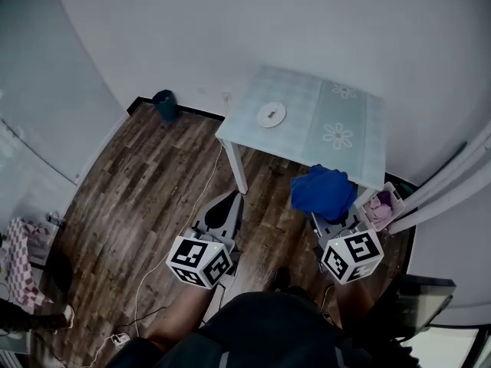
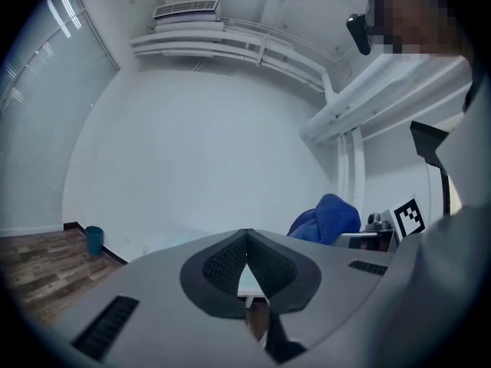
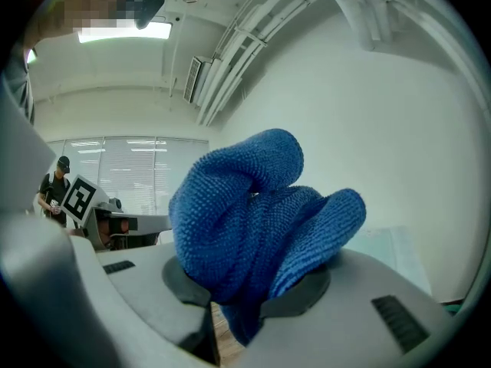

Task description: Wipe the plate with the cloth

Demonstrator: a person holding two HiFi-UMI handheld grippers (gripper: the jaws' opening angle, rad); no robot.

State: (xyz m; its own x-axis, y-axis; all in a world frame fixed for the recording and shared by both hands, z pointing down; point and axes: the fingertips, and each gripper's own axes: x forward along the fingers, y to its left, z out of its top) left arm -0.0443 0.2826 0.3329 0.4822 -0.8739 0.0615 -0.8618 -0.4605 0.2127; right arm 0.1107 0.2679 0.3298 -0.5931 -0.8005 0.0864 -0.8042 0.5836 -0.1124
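On the far left part of the table [image 1: 349, 148], the plate [image 1: 271, 114] is lying flat and face up, well apart from both grippers. Being round, it is showing no long axis.

Nearer the person, the cloth [image 1: 322, 192] is sitting bunched in the right gripper [image 3: 242, 305], just over the table's near right edge in the head view. Its bulk is standing up out of the jaws, running along the gripper's own line toward the table. Two rounded folds are pointing up and forward, and a short end is hanging down between the jaws. The right gripper's jaws are squeezing the cloth at its lower part, with both pads pressing into the fabric.

Beside it, the left gripper [image 2: 246, 244] is holding nothing. Its jaws are meeting at the tips, leaving only a thin wedge of gap lower down, and they are aiming at the table's near left edge without touching it. Both grippers are hovering over the wooden floor [image 1: 146, 198], side by side, marker cubes toward the person.
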